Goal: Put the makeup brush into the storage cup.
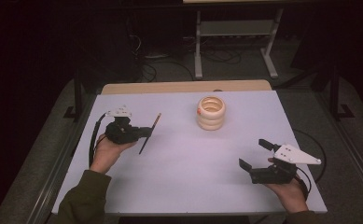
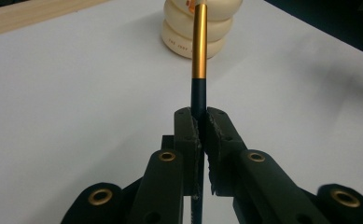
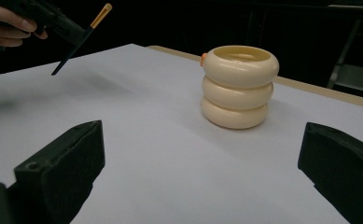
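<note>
While the right gripper (image 1: 252, 155) waits released at lower right, the left gripper (image 1: 146, 132) grasps a pen (image 1: 150, 132), seemingly mid-shaft, left of centre.

table (image 1: 179, 182): white top, wooden strip along the far edge | cream holder of three stacked rings (image 1: 211, 113): stood upright near the far middle, open on top, small orange spot at its rim | floor behind: grey metal frame (image 1: 235, 35), dark cables
</note>
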Demonstrator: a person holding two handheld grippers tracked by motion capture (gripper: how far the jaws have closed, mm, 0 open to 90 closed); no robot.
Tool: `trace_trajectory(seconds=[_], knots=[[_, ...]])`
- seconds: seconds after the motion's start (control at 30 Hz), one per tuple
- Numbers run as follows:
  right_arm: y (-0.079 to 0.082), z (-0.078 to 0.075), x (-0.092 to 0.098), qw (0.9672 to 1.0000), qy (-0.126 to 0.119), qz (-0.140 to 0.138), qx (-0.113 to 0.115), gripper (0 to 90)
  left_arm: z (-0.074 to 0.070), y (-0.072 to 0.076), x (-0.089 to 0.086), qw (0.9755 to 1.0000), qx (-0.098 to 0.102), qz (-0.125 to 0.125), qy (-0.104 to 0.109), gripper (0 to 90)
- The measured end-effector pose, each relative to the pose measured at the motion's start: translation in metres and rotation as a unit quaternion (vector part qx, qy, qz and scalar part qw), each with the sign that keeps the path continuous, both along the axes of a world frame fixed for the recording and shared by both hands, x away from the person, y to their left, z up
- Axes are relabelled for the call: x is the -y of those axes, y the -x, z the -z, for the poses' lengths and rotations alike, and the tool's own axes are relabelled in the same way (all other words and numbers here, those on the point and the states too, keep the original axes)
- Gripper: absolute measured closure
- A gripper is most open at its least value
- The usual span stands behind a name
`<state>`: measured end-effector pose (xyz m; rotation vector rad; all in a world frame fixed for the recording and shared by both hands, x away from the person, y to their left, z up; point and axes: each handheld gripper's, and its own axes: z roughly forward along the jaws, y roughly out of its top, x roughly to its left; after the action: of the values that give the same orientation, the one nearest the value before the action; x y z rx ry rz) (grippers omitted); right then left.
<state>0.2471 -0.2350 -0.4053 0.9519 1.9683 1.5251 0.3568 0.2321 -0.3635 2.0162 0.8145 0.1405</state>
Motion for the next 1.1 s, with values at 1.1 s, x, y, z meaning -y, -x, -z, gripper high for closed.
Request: trace_trajectory(seconds=[1.1], knots=[[-0.015, -0.017, -0.019, 0.9992, -0.017, -0.037, -0.003, 3.4, -0.002, 0.023, 0.012, 0.9961, 0.030, 0.064, 0.054, 83.5]])
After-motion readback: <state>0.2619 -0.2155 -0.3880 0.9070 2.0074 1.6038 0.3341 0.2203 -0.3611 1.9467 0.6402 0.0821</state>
